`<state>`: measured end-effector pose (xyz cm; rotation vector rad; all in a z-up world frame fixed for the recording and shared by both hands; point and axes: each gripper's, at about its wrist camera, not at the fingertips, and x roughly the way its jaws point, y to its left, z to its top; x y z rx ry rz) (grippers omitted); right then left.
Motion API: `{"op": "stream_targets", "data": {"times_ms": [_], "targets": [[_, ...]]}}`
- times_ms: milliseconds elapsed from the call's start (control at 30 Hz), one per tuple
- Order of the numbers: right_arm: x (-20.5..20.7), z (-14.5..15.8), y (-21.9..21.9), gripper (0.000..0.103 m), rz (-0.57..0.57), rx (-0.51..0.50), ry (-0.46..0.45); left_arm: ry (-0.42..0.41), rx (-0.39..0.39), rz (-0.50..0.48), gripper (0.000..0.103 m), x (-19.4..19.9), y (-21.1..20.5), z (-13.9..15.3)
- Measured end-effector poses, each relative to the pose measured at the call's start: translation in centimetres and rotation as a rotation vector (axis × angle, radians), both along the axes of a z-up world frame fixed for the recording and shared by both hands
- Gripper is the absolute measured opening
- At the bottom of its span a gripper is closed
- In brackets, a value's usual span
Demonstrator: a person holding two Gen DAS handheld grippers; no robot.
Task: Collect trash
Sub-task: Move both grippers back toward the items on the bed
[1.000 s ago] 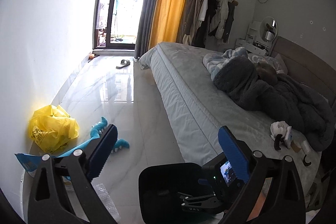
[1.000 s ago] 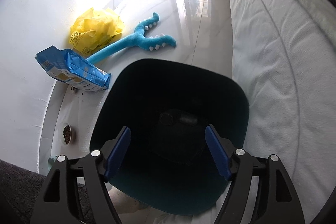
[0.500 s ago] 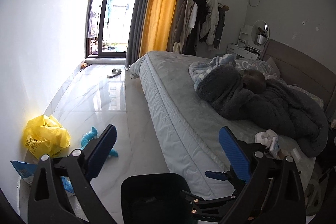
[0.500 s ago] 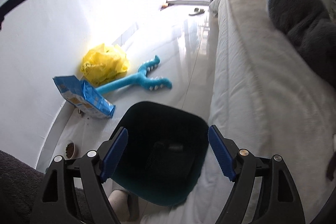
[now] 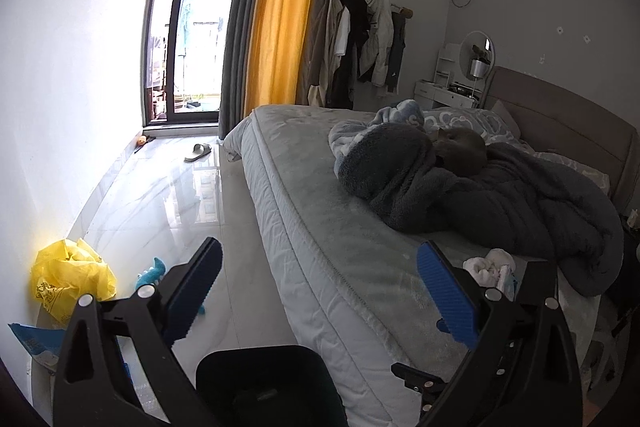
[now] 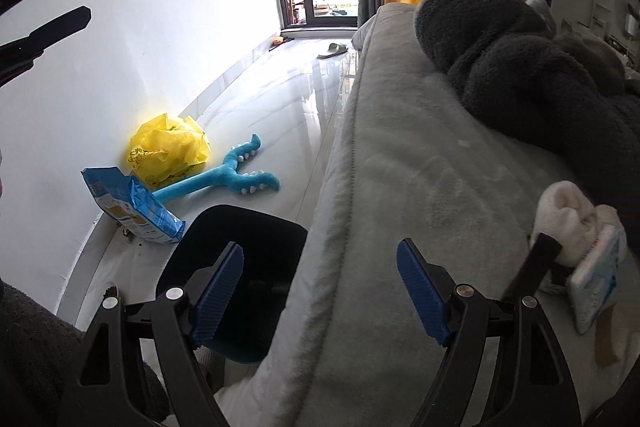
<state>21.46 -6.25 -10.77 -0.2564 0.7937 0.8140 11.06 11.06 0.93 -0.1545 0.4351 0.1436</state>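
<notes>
Both grippers are standing spread, pinching nothing: left gripper [image 5: 318,291], right gripper [image 6: 320,291]. The black trash bin [image 6: 240,267] is sitting on the floor [image 6: 280,99] against the bed [image 6: 400,187]; a white wad [image 6: 568,223] is lying on the bed near the right gripper.

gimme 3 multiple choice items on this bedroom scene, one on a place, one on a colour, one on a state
1. Where is the black bin?
A. on the bed
B. on the floor beside the bed
C. by the glass door

2. What colour is the crumpled plastic bag by the wall?
A. yellow
B. red
C. green

3. How is the right gripper?
A. shut on a sock
B. shut on nothing
C. open and empty

Key: 1 B, it stands against the bed edge; 2 A, bright yellow; 3 C, pads apart with nothing between.
</notes>
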Motion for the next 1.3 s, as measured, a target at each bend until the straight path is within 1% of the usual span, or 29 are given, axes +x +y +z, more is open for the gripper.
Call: {"op": "stream_targets", "data": {"times_ms": [33,100,167,300,400,533,833,933,1033,1100,1233,1300], "targets": [[0.1,0.3,-0.8,0.08,-0.007,0.002,-0.009,0.002,0.019,-0.005,0.099,0.3,-0.6,-0.4],[0.2,0.7,-2.5,0.08,-0.023,0.006,-0.024,0.038,0.037,-0.014,0.099,1.1,-1.5,-1.2],[0.4,1.1,-3.7,0.08,-0.042,0.013,-0.031,0.052,0.02,-0.046,0.099,1.8,-2.4,-2.0],[1.2,2.1,-7.2,0.08,-0.102,0.038,-0.039,0.06,0.011,-0.096,0.099,2.8,-4.5,-2.9],[1.8,2.6,-9.8,0.08,-0.153,0.058,-0.038,0.073,0.013,-0.111,0.099,3.4,-6.2,-3.3],[1.9,3.0,-12.5,0.08,-0.191,0.064,-0.049,0.09,0.012,-0.125,0.099,4.2,-8.1,-3.8],[2.2,2.6,-17.7,0.08,-0.27,0.062,-0.049,0.146,-0.017,-0.179,0.099,6.2,-11.3,-4.8],[2.2,2.5,-18.8,0.08,-0.287,0.063,-0.047,0.148,-0.003,-0.186,0.099,6.5,-12.3,-5.0],[2.3,2.3,-19.7,0.08,-0.3,0.061,-0.042,0.141,0.043,-0.185,0.099,6.7,-13.4,-5.4],[2.3,2.0,-20.3,0.08,-0.308,0.052,-0.038,0.149,0.047,-0.192,0.099,7.1,-13.9,-5.8],[2.4,1.3,-21.7,0.08,-0.326,0.04,-0.023,0.177,0.008,-0.217,0.099,7.9,-14.5,-6.6],[2.4,0.8,-22.3,0.08,-0.333,0.035,-0.011,0.193,0.011,-0.227,0.099,8.3,-15.1,-6.9]]}}
